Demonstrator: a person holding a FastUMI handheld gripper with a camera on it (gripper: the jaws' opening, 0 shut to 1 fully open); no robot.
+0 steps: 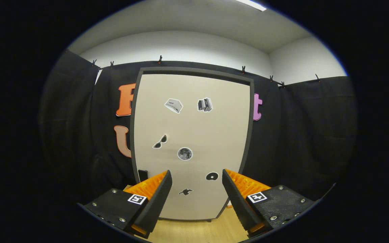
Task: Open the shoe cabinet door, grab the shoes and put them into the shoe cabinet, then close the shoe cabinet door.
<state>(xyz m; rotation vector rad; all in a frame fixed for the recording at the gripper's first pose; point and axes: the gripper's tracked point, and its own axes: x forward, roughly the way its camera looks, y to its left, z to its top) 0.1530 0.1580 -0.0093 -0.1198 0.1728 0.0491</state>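
The shoe cabinet stands upright straight ahead, with a beige door in a dark frame. The door is closed and carries several small stickers. A small dark handle sits at the door's lower left edge, just beyond my left finger. My gripper is open, with its fingers spread apart in front of the lower part of the door and nothing between them. The fingertips are a short way off the door.
Black cloth walls stand close behind and on both sides of the cabinet. A light wooden floor runs under the fingers up to the cabinet's base. White wall and ceiling rise above the cloth.
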